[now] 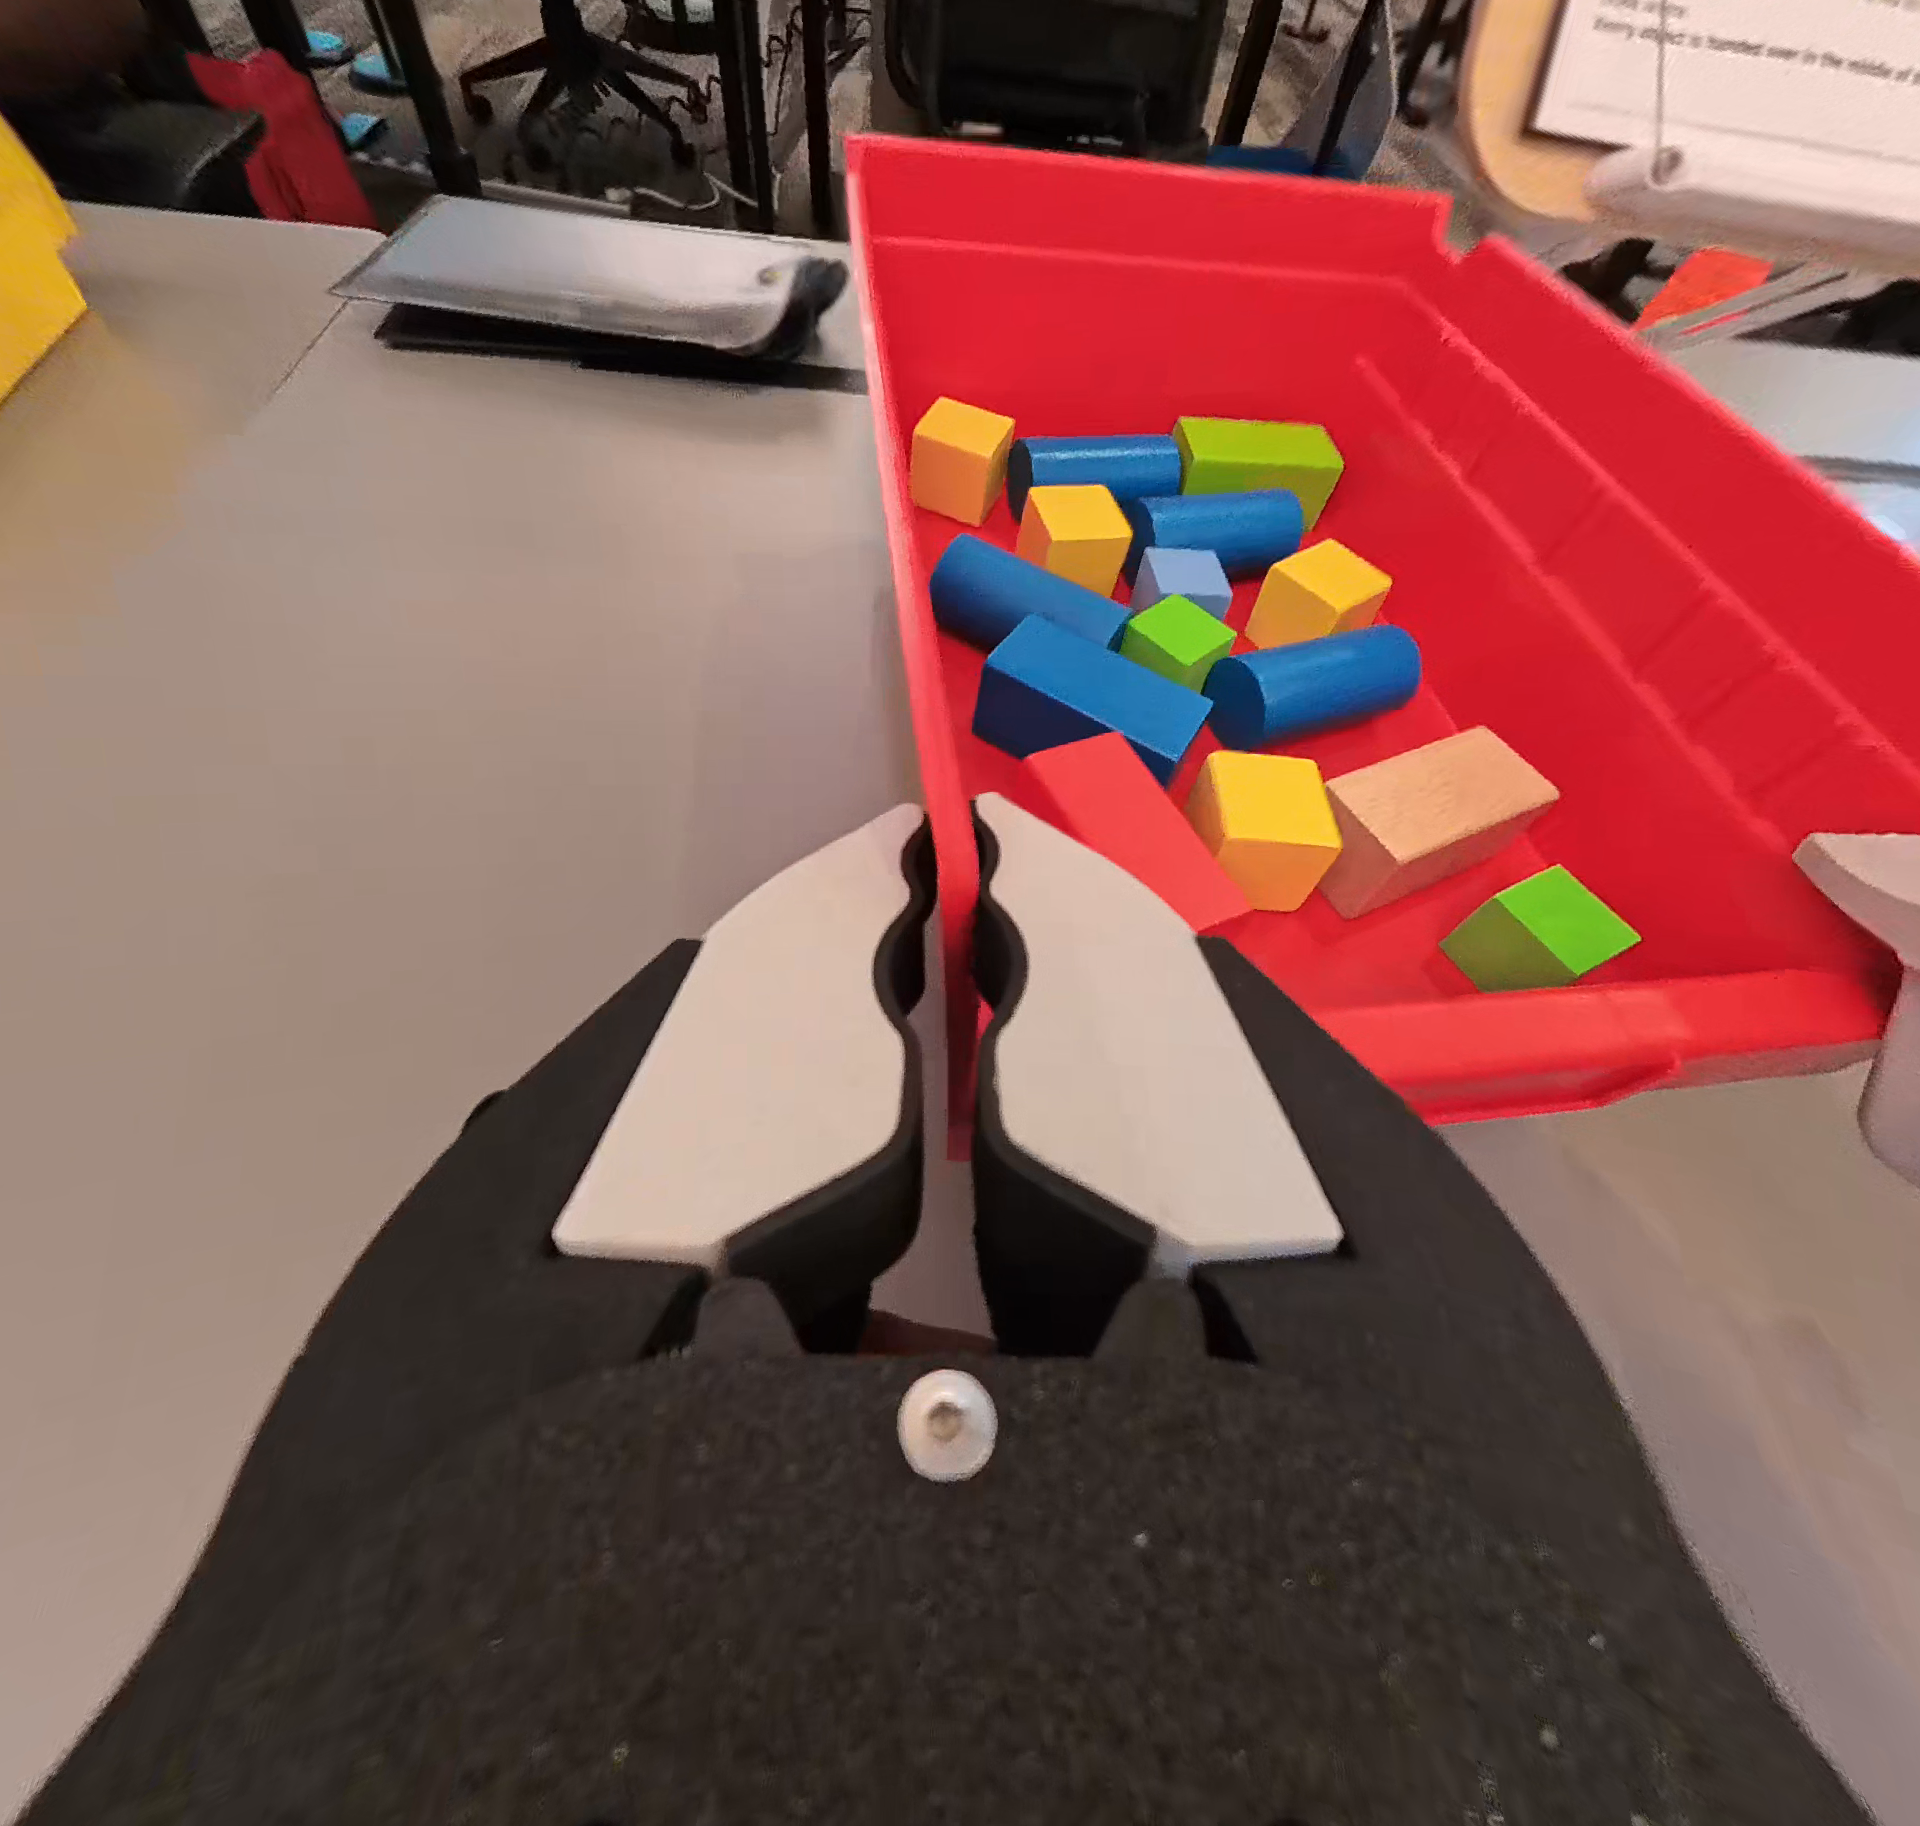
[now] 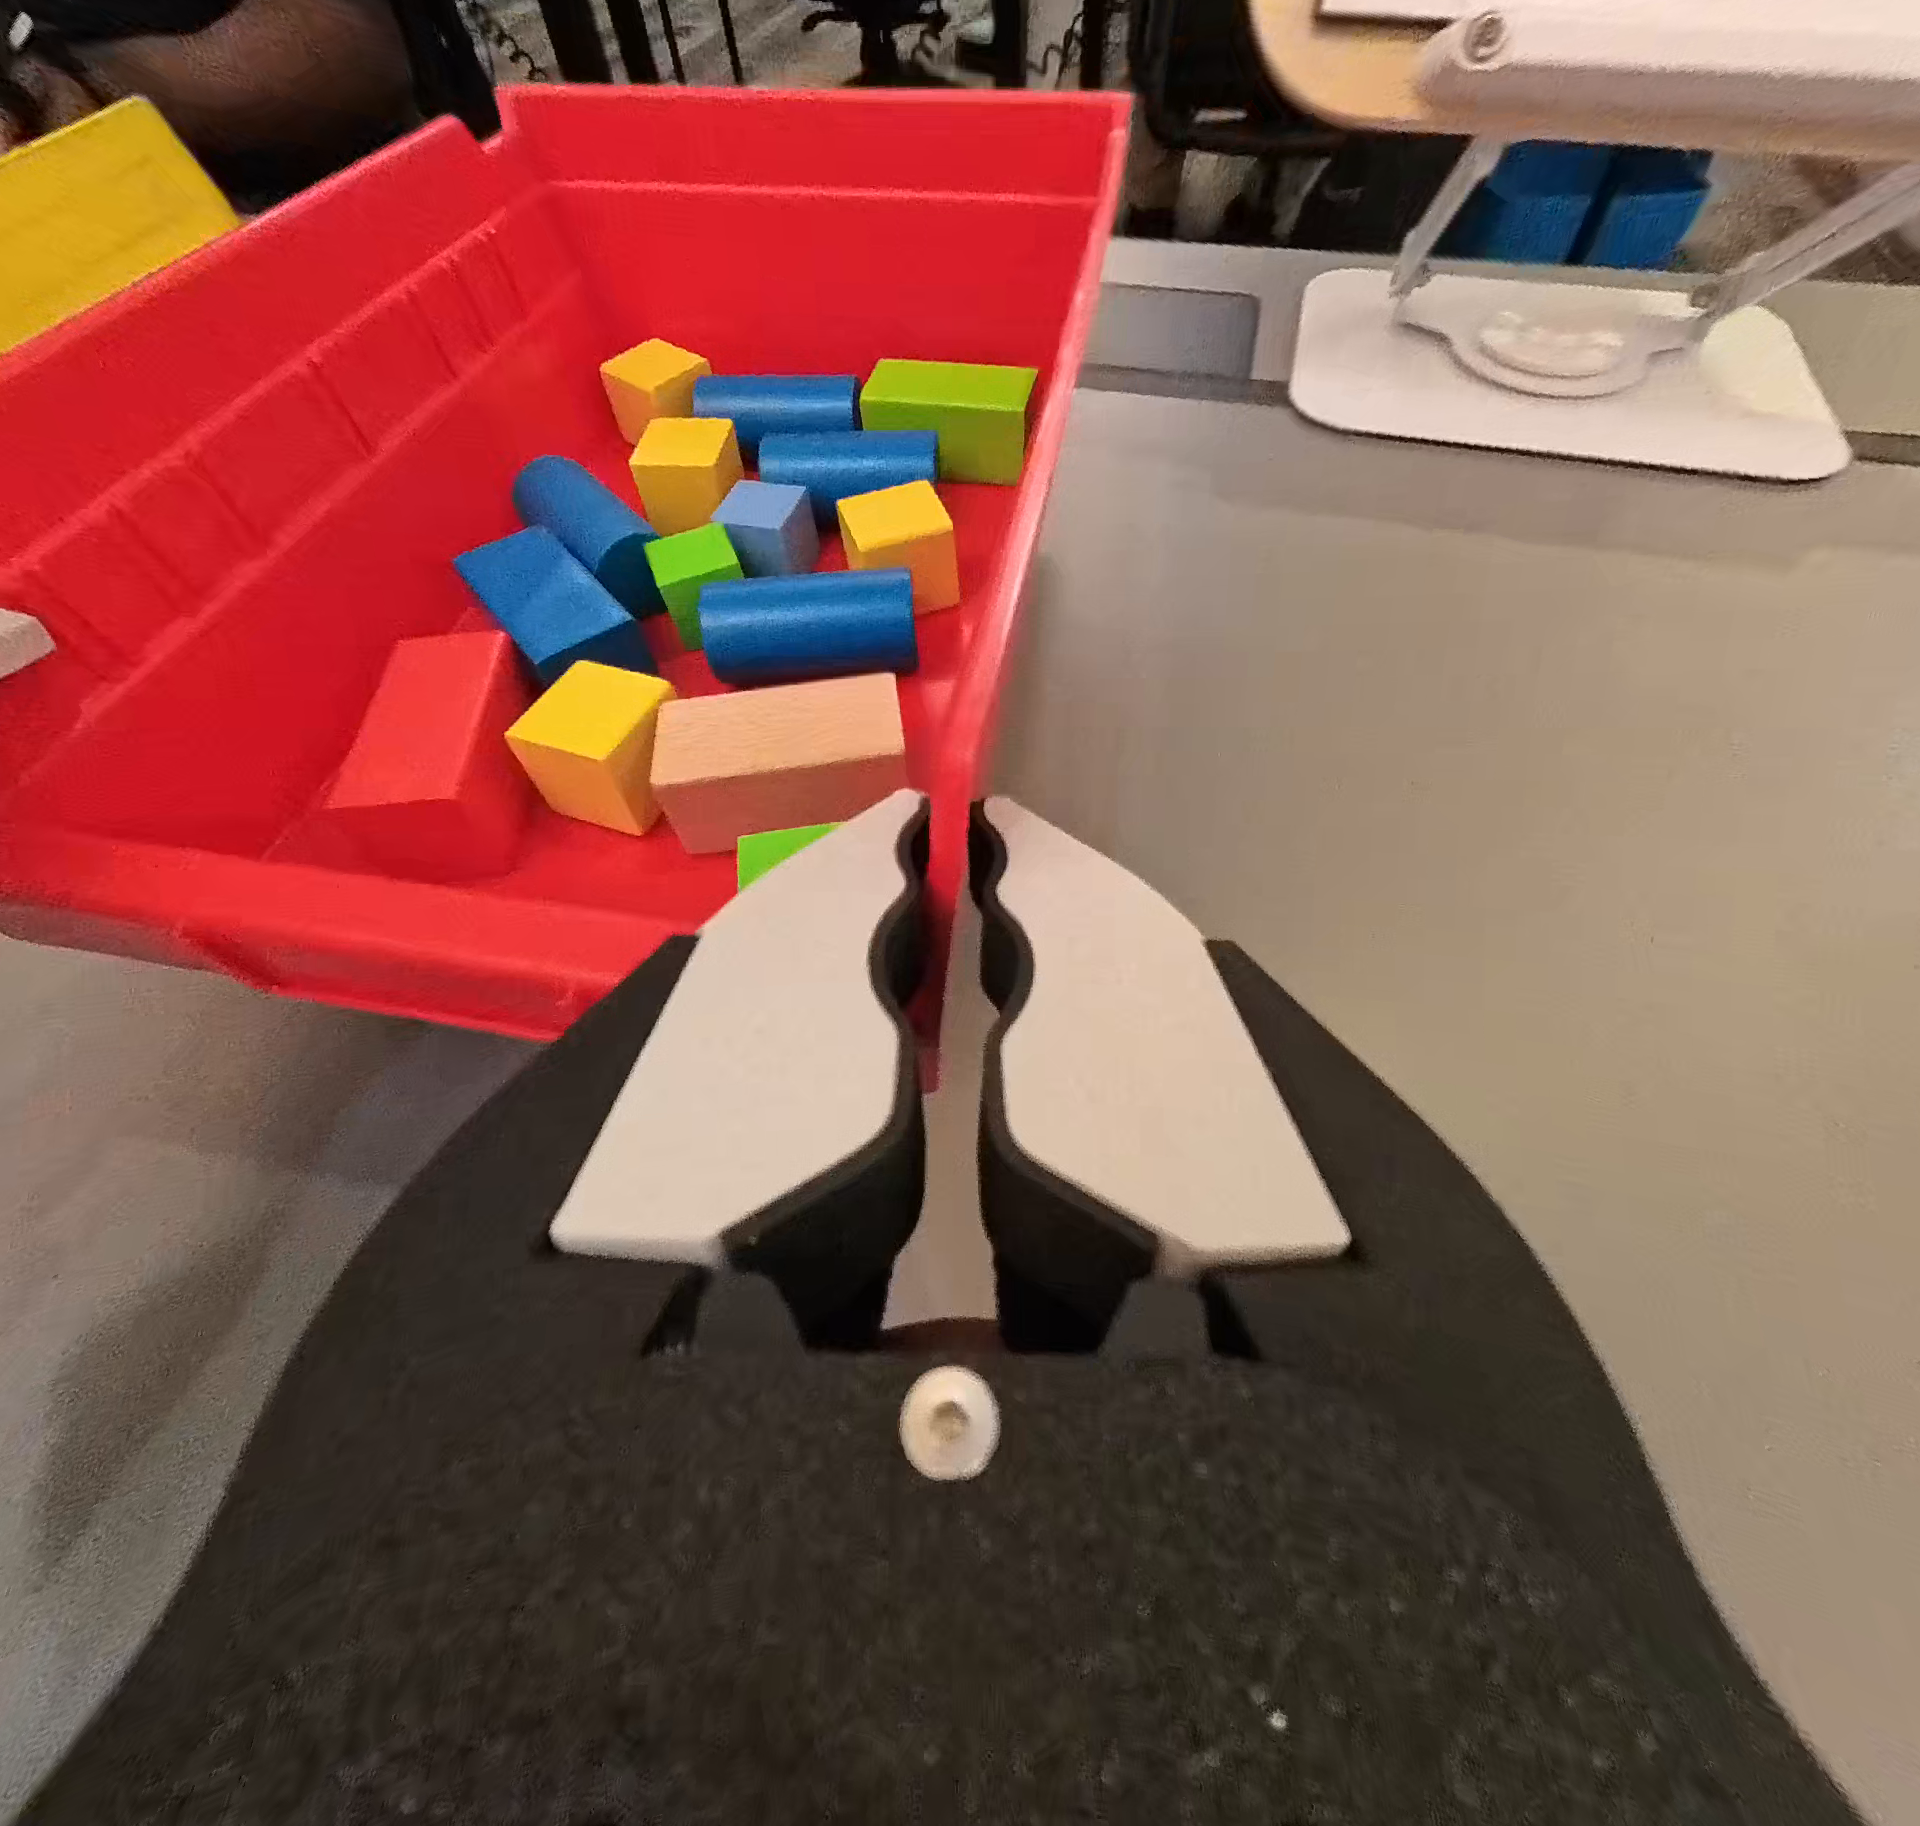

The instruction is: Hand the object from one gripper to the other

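Observation:
A red plastic bin [image 1: 1143,187] holds several coloured wooden blocks, among them a blue cylinder [image 1: 1311,683] and a plain wood block [image 1: 1439,815]. My left gripper [image 1: 951,820] is shut on the bin's left wall near its front corner. My right gripper [image 2: 951,810] is shut on the right wall of the bin [image 2: 810,114] near its front corner. The right gripper's finger [image 1: 1870,872] shows at the edge of the left wrist view. The left gripper's fingertip [image 2: 21,638] shows at the edge of the right wrist view. The bin's front edge looks slightly raised off the grey table.
A yellow bin [image 1: 31,290] stands at the far left of the table. A flat grey pouch [image 1: 592,280] lies behind the bin's left side. A white stand base [image 2: 1558,374] sits at the back right. Office chairs stand beyond the table.

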A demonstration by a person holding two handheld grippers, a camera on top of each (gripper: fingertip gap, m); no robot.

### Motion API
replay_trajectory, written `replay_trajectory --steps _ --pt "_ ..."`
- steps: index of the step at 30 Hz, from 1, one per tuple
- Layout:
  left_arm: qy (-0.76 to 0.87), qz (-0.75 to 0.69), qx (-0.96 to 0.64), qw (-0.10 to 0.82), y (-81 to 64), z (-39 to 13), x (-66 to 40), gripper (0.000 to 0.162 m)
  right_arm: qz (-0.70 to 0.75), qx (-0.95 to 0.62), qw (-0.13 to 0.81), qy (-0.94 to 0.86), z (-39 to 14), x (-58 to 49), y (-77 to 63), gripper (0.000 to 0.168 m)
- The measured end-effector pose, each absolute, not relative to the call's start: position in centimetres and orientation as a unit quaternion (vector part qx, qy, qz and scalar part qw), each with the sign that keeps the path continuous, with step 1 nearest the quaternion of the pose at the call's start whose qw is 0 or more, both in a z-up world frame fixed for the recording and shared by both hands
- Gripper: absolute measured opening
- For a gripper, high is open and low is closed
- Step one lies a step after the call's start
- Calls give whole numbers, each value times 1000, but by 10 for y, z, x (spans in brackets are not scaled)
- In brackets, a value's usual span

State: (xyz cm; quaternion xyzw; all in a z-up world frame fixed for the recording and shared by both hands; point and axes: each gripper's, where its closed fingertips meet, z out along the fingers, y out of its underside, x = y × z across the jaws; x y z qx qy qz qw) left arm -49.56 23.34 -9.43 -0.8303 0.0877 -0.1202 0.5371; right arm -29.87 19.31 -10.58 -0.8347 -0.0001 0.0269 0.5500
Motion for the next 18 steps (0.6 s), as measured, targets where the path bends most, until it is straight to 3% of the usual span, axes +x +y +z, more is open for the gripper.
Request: replay_trajectory --steps 9,12,14,18 --pt "45 -145 -842 518 257 -123 -522 4 47 -842 537 -20 -140 -339 201 11" --pt "17 -148 -834 532 245 -101 -531 43 145 -854 493 -78 -130 -340 181 15" --pt "3 -139 -811 568 232 -77 -540 47 171 -859 468 -118 -118 -316 160 29" --pt "21 -188 -772 607 199 -51 -520 48 195 -821 515 -150 -68 -219 119 29"
